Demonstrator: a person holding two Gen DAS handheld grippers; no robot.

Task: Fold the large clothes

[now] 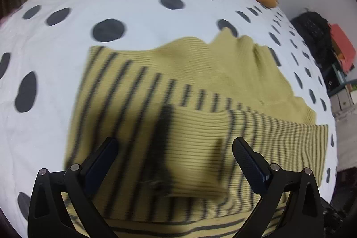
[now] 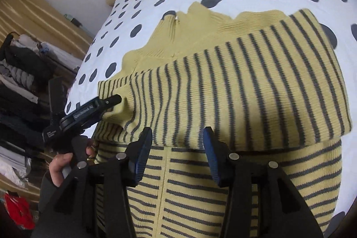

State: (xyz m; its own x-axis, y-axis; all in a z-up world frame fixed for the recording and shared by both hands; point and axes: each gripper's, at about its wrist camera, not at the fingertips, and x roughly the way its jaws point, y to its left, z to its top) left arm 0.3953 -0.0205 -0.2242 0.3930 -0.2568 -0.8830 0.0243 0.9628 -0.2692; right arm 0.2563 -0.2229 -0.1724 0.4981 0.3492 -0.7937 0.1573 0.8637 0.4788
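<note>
A yellow striped sweater (image 2: pixel 234 86) is spread on the spotted bed cover (image 1: pixel 133 15), partly folded over itself. The left tongs (image 1: pixel 175 157) are seen spread wide above the knit, with nothing held. The right tongs (image 2: pixel 177 148) are spread too, just over the folded edge. In the right view the left tongs look pushed against a side edge of the sweater; a pinch there cannot be told. The fold should be pressed flat and its edges lined up before more is folded. Wrinkles should be smoothed out gently.
</note>
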